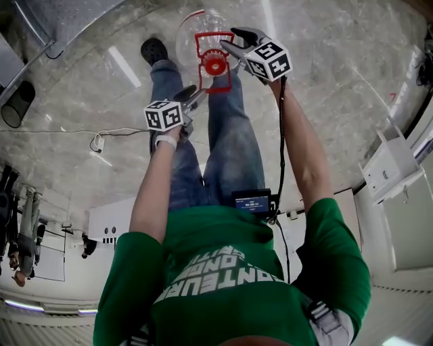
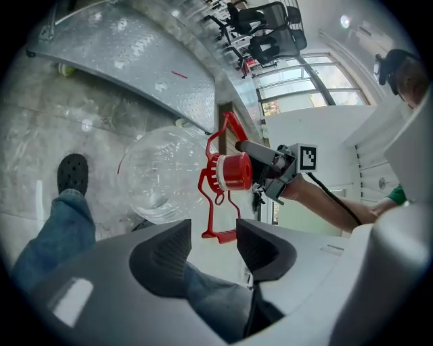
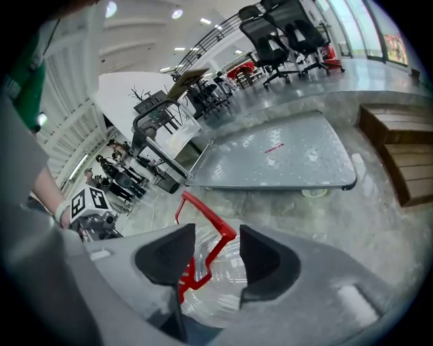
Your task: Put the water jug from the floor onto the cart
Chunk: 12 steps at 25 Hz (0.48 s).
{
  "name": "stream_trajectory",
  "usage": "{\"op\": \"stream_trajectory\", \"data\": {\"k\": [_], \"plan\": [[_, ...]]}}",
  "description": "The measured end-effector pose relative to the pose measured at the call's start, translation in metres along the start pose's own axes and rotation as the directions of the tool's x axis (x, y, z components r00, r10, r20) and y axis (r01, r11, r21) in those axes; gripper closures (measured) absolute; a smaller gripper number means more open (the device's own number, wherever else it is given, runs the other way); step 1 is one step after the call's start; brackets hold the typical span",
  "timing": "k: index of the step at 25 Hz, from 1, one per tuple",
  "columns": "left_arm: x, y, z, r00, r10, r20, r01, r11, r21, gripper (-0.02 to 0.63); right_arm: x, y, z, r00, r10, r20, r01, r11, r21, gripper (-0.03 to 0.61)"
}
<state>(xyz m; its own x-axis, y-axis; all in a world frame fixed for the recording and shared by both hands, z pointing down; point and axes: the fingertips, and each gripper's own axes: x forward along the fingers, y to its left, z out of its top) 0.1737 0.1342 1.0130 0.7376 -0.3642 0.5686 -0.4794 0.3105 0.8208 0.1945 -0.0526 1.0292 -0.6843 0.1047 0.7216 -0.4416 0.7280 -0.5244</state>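
Head view, looking steeply down past your jeans [image 1: 230, 135]: the water jug [image 1: 191, 32] stands on the marble floor [image 1: 338, 88] just beyond your legs, beside one shoe [image 1: 153, 49]. Its red cap [image 1: 215, 65] faces up and its red handle [image 1: 199, 48] frames the neck. The clear body nearly vanishes against the stone, so its outline is hard to trace. Your left gripper [image 1: 191, 94] and right gripper [image 1: 233, 42] flank the cap, one on each side. Only a corner of the cart [image 1: 64, 17] shows, cut off at the upper left edge. Left gripper view: your jaws stand wide apart with bare pads, and the foot of the handle appears in the gap past the tips. Whether it lies between them or further on cannot be judged. The cart's grey deck lies behind the jug, apart from it. Right gripper view: your jaws are likewise wide, and the handle's bar crosses the gap with neither pad pressing it. The gripper's own body hides the lower part of the jug, and the cap is out of sight.
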Motion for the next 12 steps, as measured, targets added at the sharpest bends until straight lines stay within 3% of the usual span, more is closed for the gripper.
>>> {"op": "stream_trajectory", "data": {"k": [5,8,10,12], "plan": [[0.016,0.001,0.0,0.999,-0.029,0.02,0.031,0.997,-0.069,0.42,0.003,0.005,-0.002,1.0,0.02,0.005,-0.02,0.999,0.034,0.399],[0.024,0.002,0.001,0.999,-0.03,0.02,0.032,0.995,-0.095,0.463,0.002,0.003,0.0,1.0,0.018,0.021,-0.019,0.998,0.055,0.469],[0.026,0.002,0.001,1.0,-0.031,0.005,0.031,0.994,-0.101,0.51,0.001,0.003,0.002,0.999,0.022,0.026,-0.024,0.997,0.069,0.485],[0.026,0.0,0.001,0.999,-0.051,0.001,0.051,0.991,-0.121,0.514,0.001,0.005,0.003,0.999,0.031,0.02,-0.033,0.997,0.072,0.488]]}}
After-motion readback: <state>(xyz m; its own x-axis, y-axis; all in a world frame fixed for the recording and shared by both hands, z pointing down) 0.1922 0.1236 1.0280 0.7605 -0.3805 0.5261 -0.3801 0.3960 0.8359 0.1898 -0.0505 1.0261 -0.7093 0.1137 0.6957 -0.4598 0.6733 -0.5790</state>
